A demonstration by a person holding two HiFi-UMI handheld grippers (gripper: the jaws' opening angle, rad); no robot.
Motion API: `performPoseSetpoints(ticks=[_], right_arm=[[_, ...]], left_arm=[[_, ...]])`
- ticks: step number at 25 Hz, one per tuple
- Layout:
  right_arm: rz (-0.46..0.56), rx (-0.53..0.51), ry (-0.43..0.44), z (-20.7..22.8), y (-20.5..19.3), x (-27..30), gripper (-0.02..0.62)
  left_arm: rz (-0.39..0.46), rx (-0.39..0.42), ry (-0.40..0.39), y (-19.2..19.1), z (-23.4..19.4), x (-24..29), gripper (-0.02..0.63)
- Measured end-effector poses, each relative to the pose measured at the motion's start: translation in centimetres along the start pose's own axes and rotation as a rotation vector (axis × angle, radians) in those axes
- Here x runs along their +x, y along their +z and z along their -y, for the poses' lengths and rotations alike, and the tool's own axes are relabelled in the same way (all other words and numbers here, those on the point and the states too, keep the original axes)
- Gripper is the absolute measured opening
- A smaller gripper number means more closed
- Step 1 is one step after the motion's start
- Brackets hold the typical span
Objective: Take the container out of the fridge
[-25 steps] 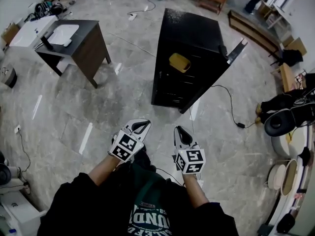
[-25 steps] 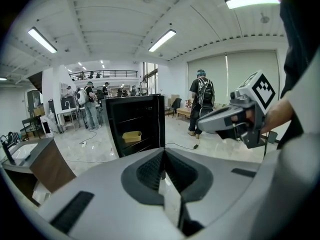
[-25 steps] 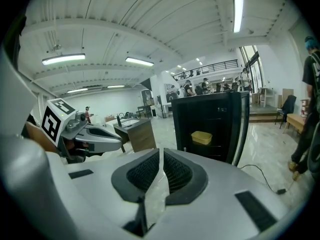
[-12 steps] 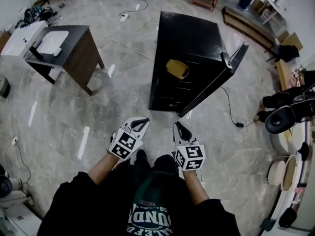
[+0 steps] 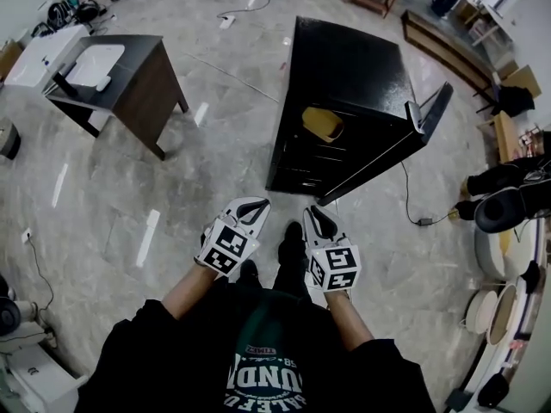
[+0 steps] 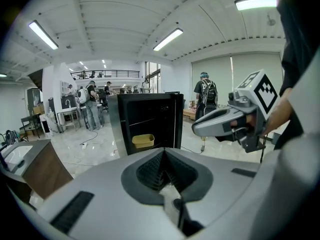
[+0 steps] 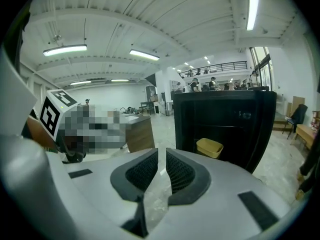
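Observation:
A yellow container (image 5: 323, 124) sits on a shelf inside the black fridge (image 5: 344, 67), whose door (image 5: 430, 108) stands open to the right. Both grippers hang side by side at waist height, a step or two short of the fridge. My left gripper (image 5: 252, 205) is shut with nothing in it, and so is my right gripper (image 5: 312, 215). In the left gripper view the closed jaws (image 6: 164, 153) point at the container (image 6: 143, 141). The right gripper view shows its jaws (image 7: 161, 156) together, with the container (image 7: 209, 147) ahead and to the right.
A dark desk (image 5: 129, 67) with a white tray stands to the left. A power cable (image 5: 411, 200) runs over the floor right of the fridge. Bags and round things (image 5: 508, 205) crowd the right edge. People stand far behind (image 6: 206, 95).
The fridge and container have come a little closer and shifted right in the head view. Both grippers kept their places in front of the body, jaws unchanged.

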State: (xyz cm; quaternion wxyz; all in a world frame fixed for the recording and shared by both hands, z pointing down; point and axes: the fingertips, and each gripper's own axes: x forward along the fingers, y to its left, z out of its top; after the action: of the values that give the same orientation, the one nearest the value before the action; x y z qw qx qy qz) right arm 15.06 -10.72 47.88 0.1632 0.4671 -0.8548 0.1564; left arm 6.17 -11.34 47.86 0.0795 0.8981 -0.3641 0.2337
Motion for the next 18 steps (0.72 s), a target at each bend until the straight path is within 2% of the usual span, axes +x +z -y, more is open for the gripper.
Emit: performPoseSetpoints(ticks=[6, 10, 13, 18], right_arm=[[-0.029, -0.039, 0.006, 2.2, 0.1, 2.7, 0.038], [-0.044, -0.094, 0.051, 2.9, 0.2, 4.1, 0.045], [-0.070, -0.143, 0.079, 3.5, -0.1, 5.4, 0.099], [-0.115, -0.216, 0.100, 5.4, -0.8, 7.5, 0.125]], left_arm=[[-0.019, -0.037, 0.030, 0.3, -1.4, 1.3, 0.014], [-0.032, -0.053, 0.034, 0.2, -1.7, 2.6, 0.014], [-0.041, -0.069, 0.037, 0.1, -2.2, 3.6, 0.014], [-0.048, -0.095, 0.044, 0.2, -2.7, 5.0, 0.014]])
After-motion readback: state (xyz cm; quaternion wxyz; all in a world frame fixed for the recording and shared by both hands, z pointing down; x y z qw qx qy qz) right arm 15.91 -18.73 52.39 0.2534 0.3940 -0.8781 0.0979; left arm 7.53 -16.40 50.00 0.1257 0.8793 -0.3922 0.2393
